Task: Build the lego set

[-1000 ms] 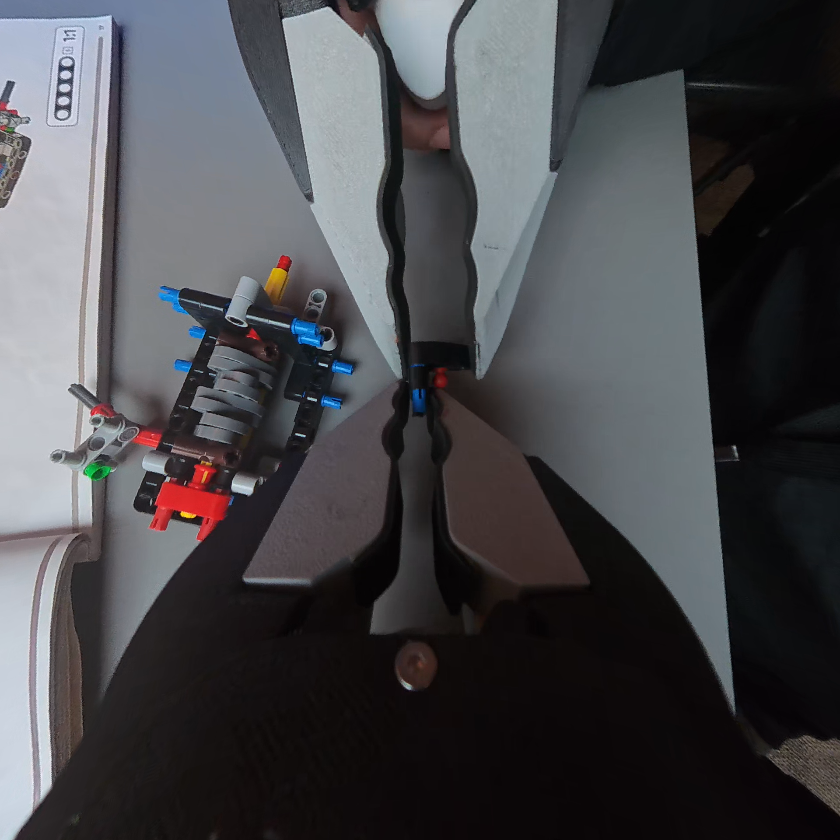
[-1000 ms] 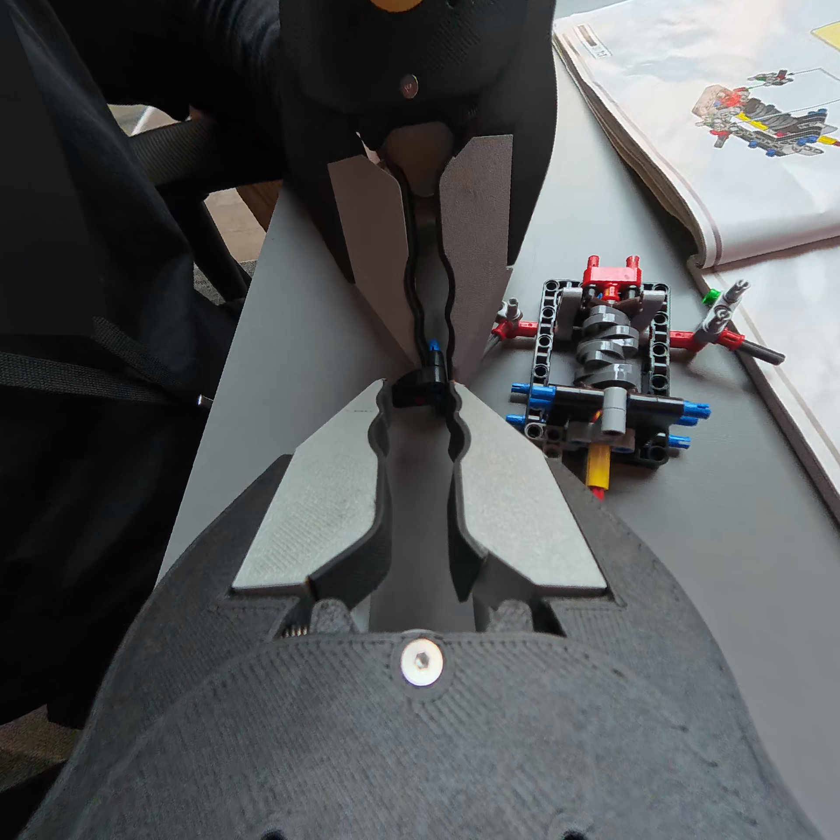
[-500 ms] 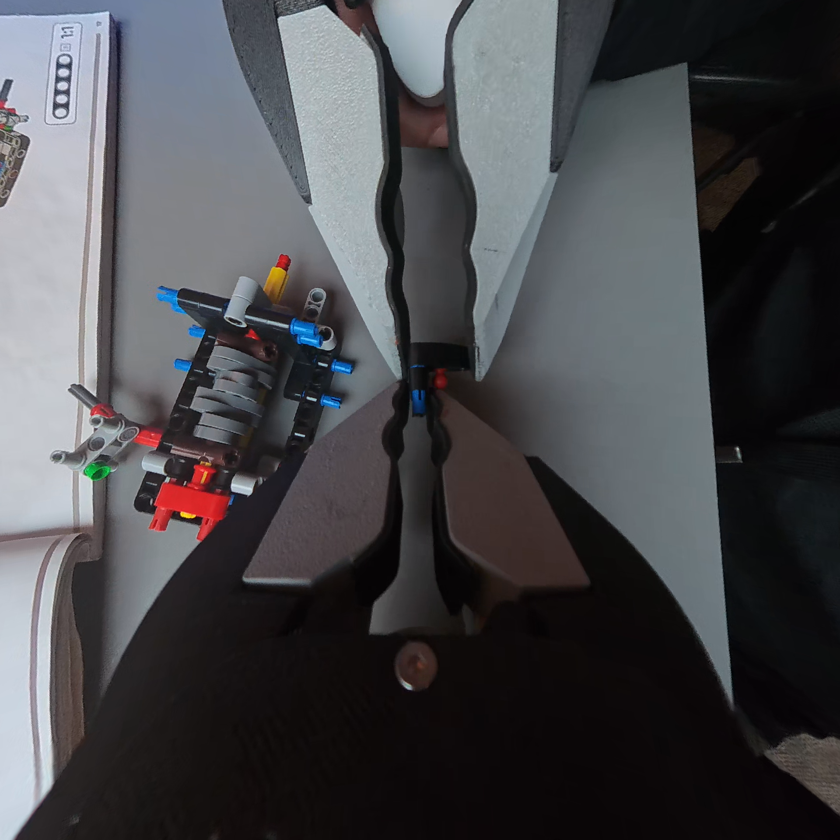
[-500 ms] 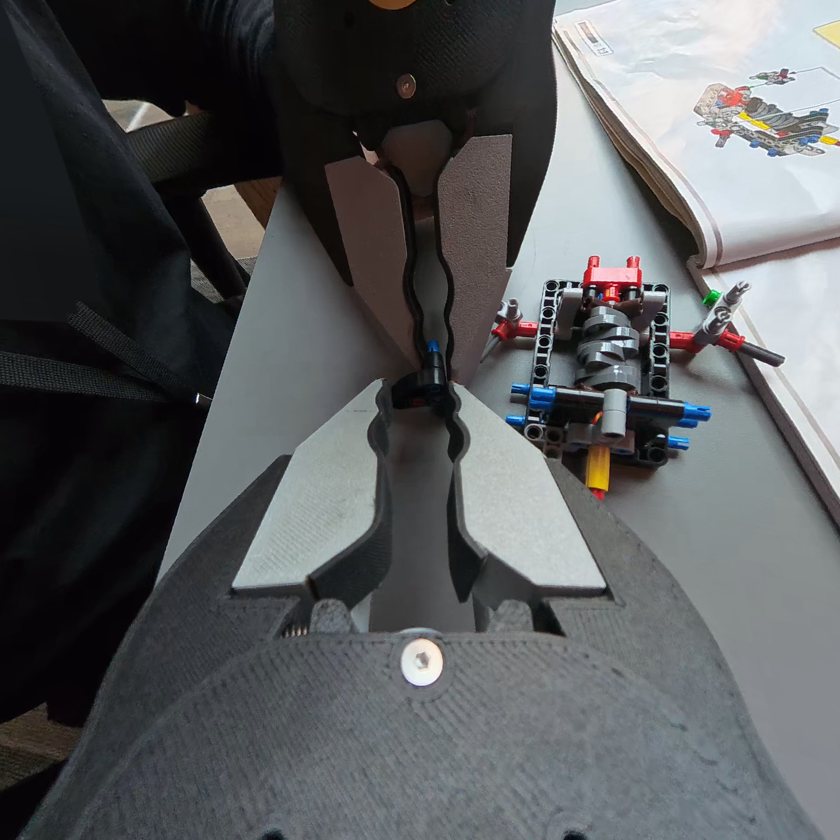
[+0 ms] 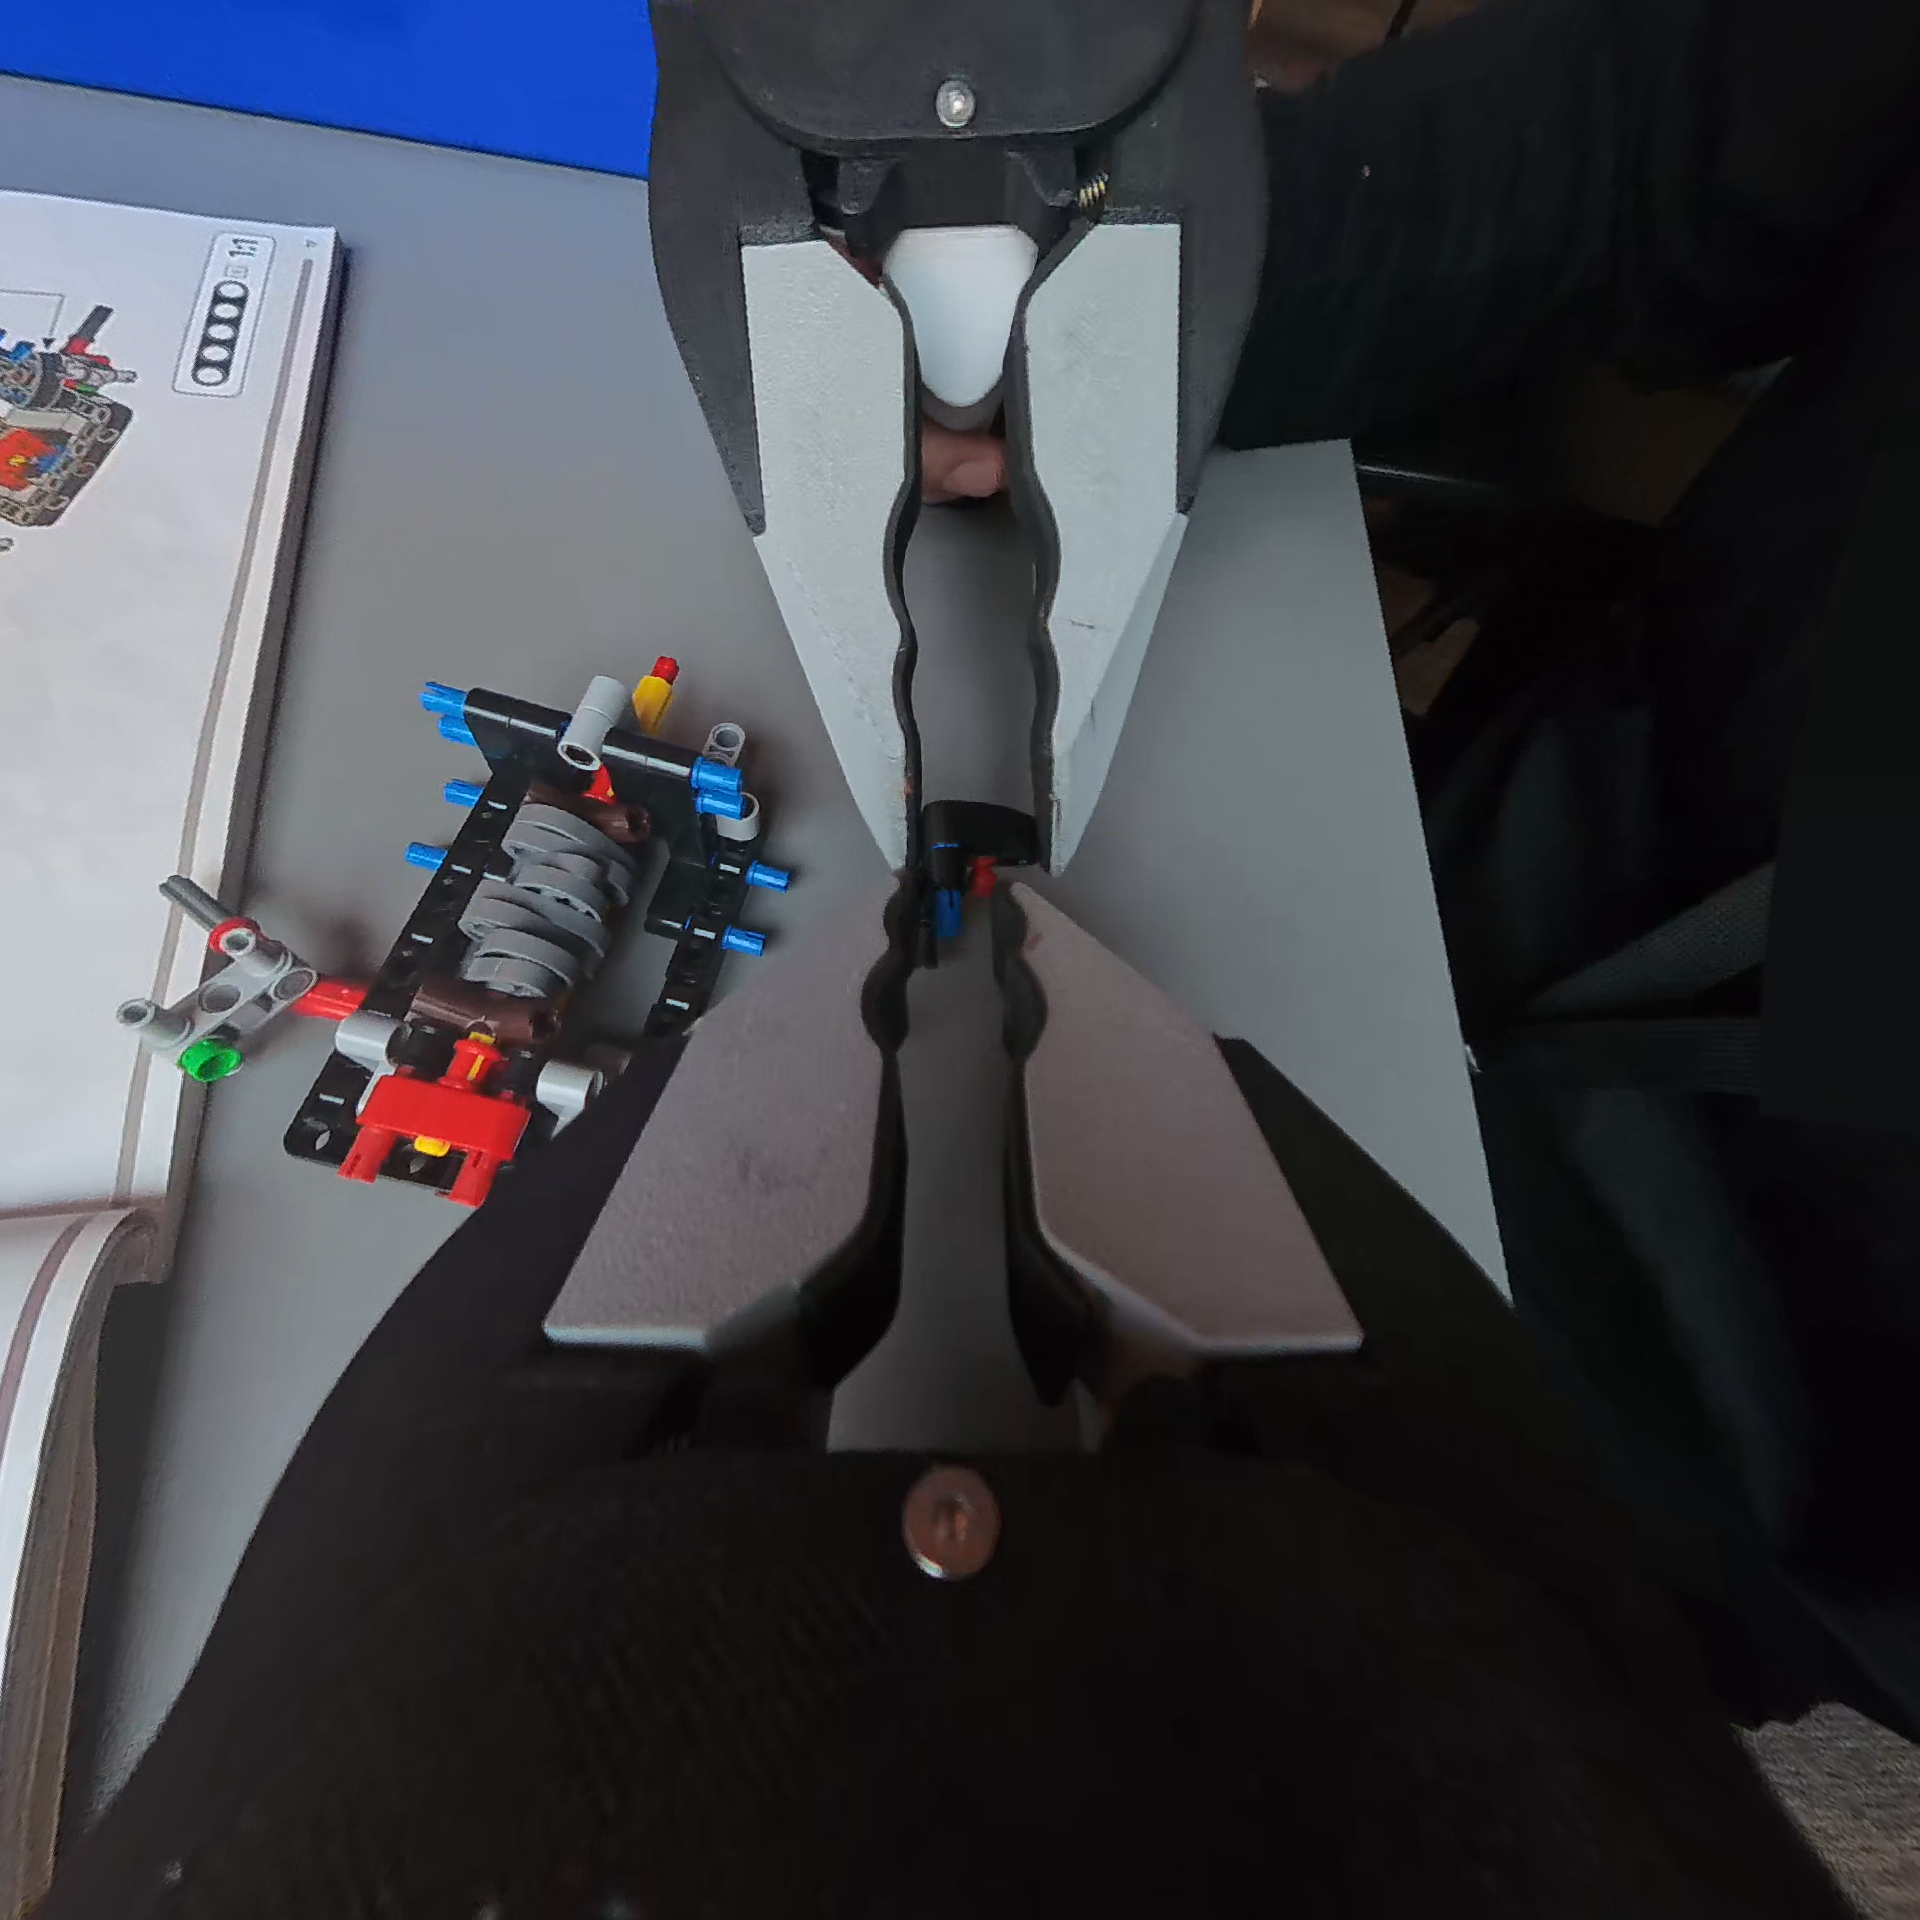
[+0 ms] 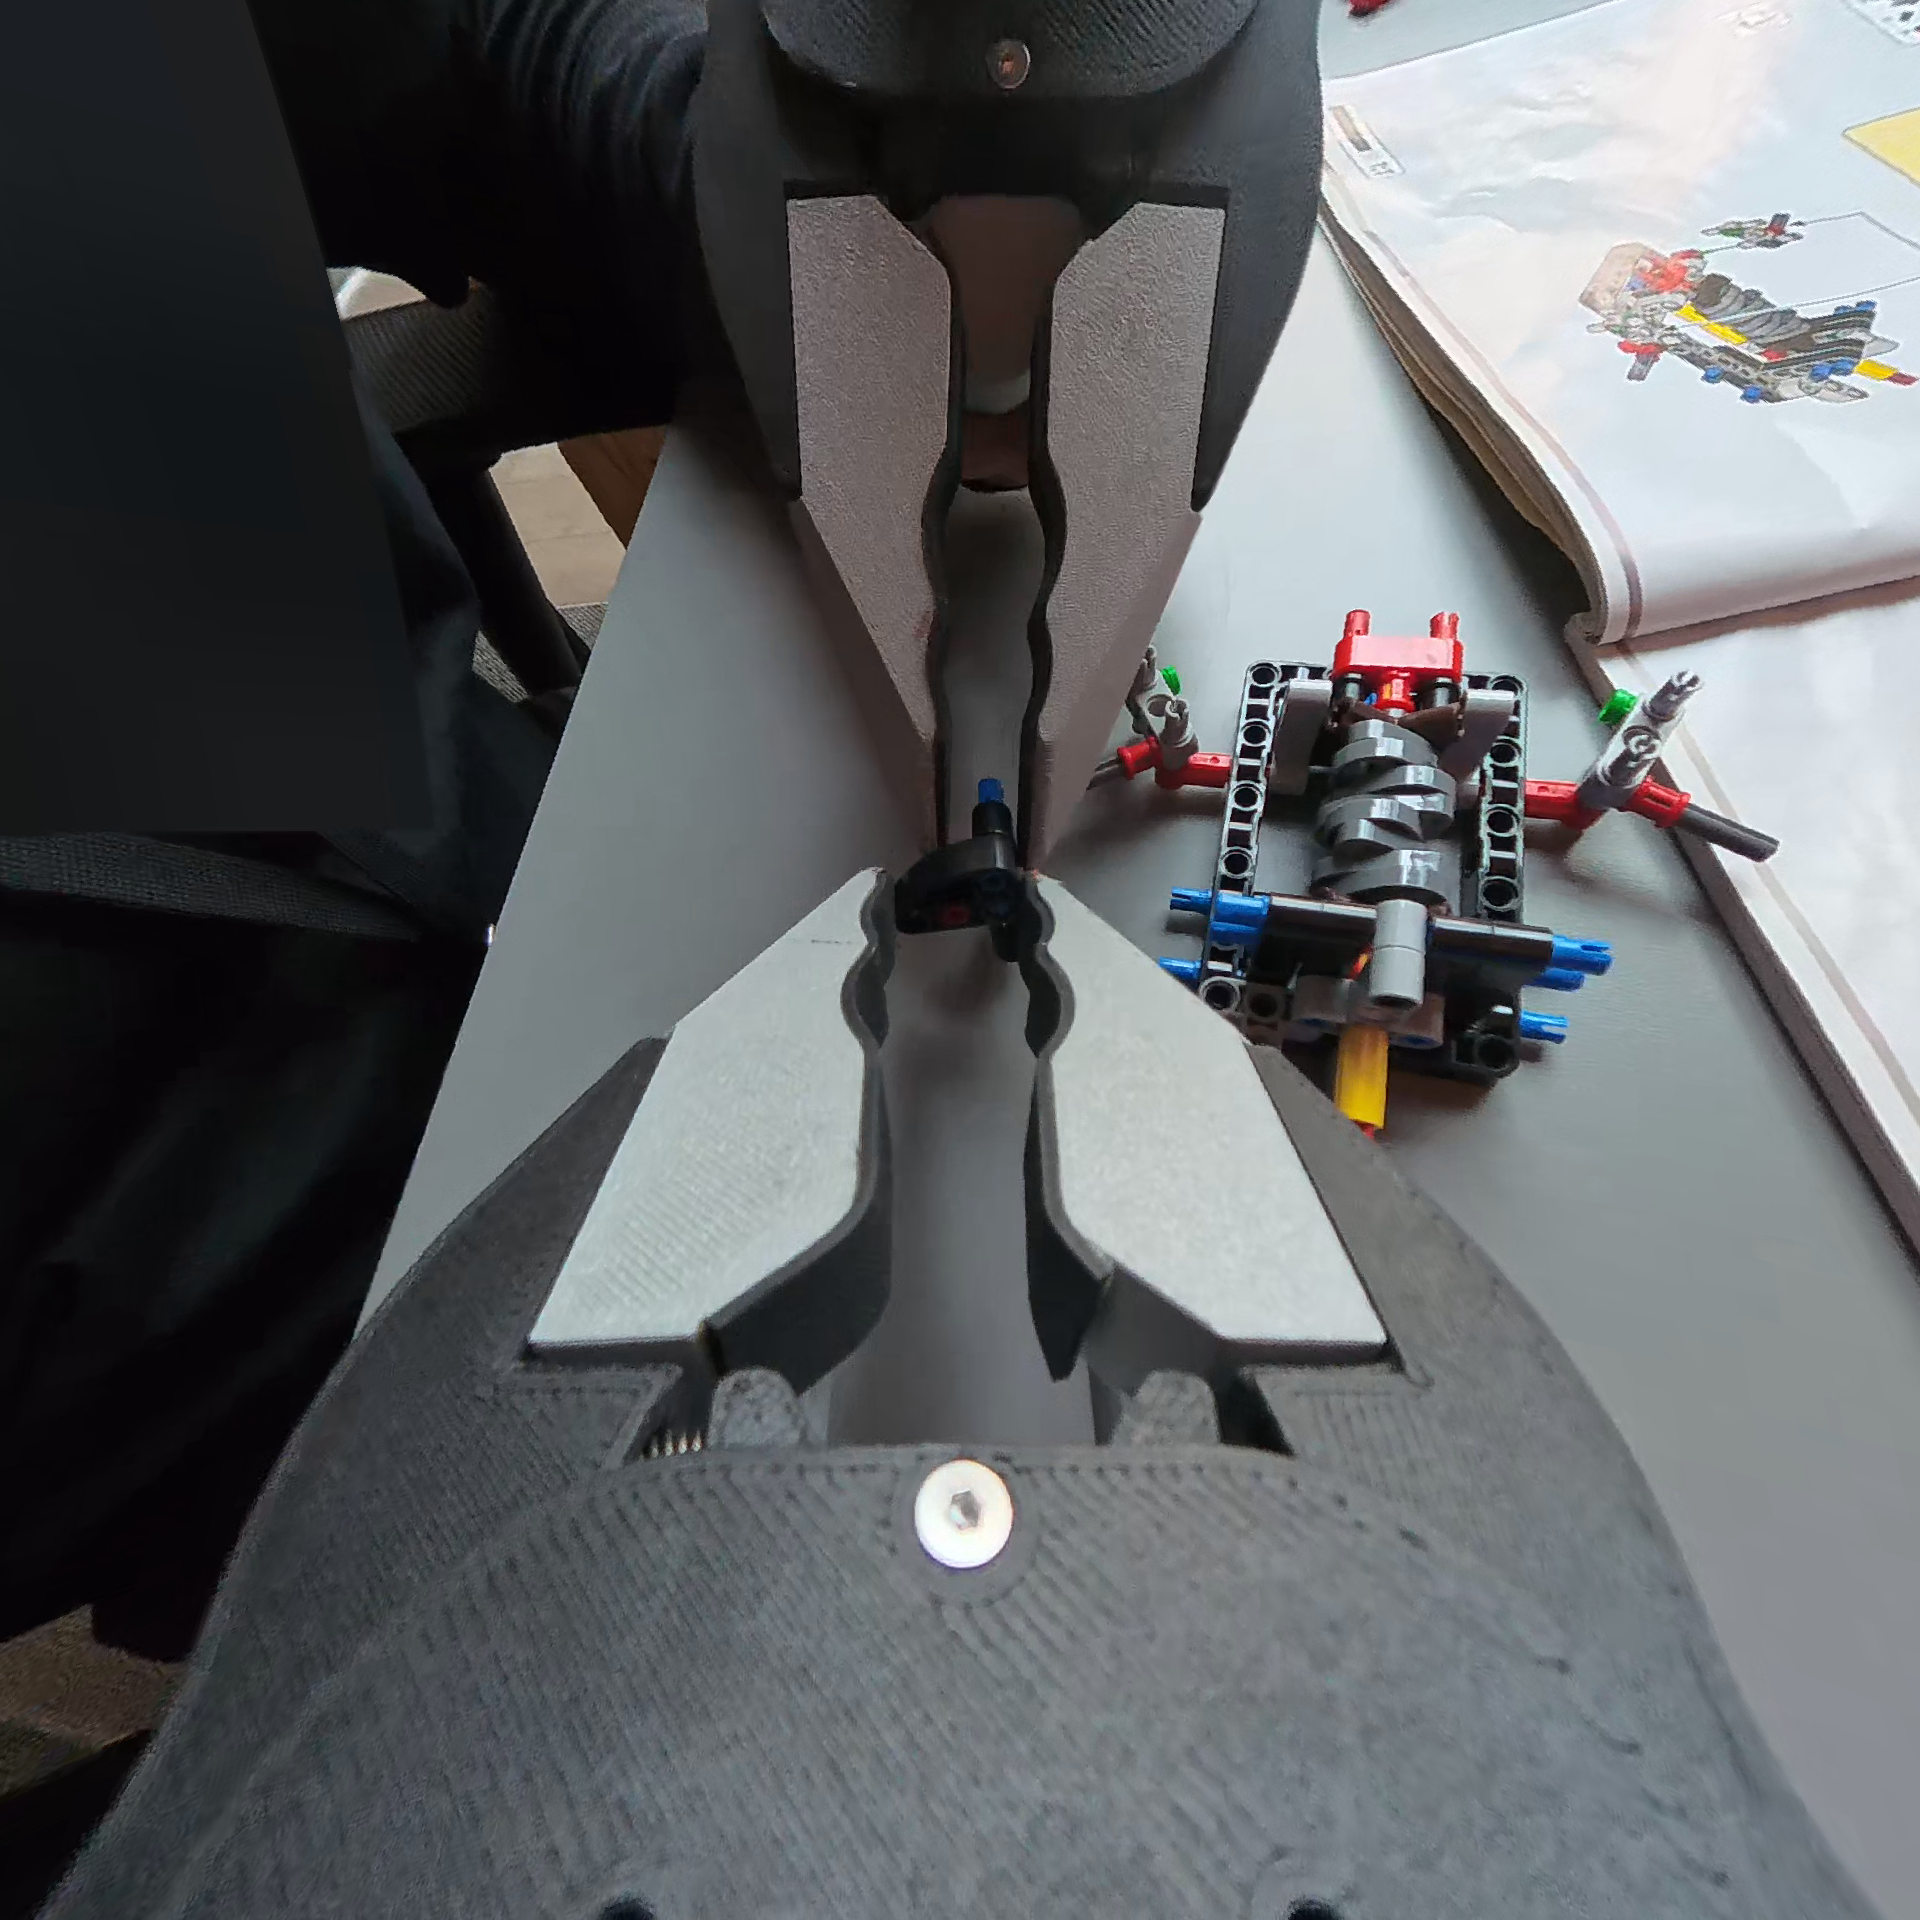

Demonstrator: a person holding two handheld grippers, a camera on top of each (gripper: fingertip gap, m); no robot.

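The build looks partly done, judging by what lies on the grey table (image 5: 540, 520): a black rectangular frame assembly (image 5: 540, 935) with grey crank-like discs down its middle, a red block at one end, a yellow axle at the other and blue pins along its sides sits left of centre in the left wrist view. The open instruction booklet (image 6: 1662, 343) pictures a longer model, so much probably remains.

At mid-frame the two tools meet tip to tip. The right hand-held gripper (image 6: 961, 914) is closed on a small black connector piece (image 6: 951, 883) with a red pin in it. The left hand-held gripper (image 5: 948, 925) pinches the blue pin (image 5: 943, 906) that enters that piece; joining these seems the step in hand.

Only the right wrist view shows the arm with a green tip (image 6: 1158, 717) on the frame's far side and the booklet's drawing of the long model; only the left wrist view shows a blue strip (image 5: 312, 73) beyond the table edge, upper left.
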